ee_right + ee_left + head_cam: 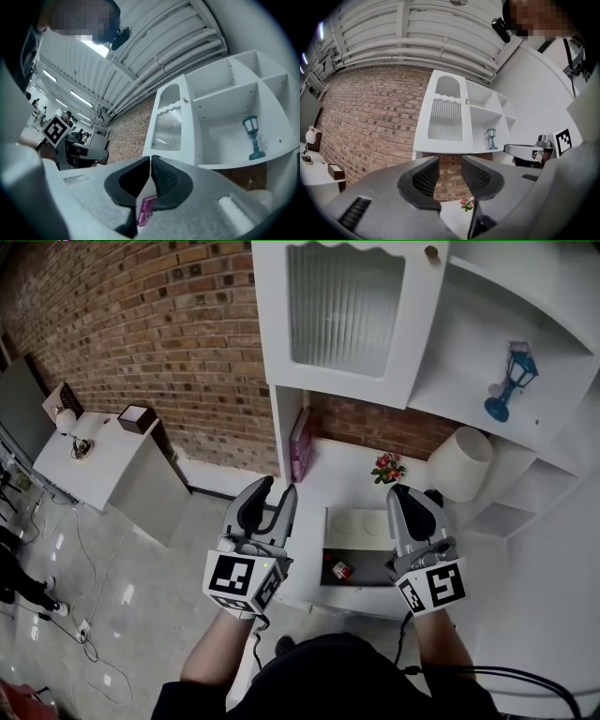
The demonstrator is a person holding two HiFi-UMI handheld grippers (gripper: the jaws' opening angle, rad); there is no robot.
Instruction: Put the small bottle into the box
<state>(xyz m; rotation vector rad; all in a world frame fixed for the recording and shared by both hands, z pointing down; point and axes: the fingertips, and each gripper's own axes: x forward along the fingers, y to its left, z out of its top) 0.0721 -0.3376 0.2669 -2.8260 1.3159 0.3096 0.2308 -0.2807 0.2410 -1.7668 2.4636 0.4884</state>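
Now our left gripper [278,487] stands open and empty, our right gripper [401,490] pinched closed on nothing; the small bottle [340,570] lies inside the box [380,567], clear of both.

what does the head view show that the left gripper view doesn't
Only the head view: the open box with a small red-and-white item inside, the white lampshade and the pink book. Only the left gripper view: the ribbed ceiling, and the left tool seen along its jaws, which stand apart with nothing between them. Both: white cabinet, brick wall, blue lantern, flowers, right tool.
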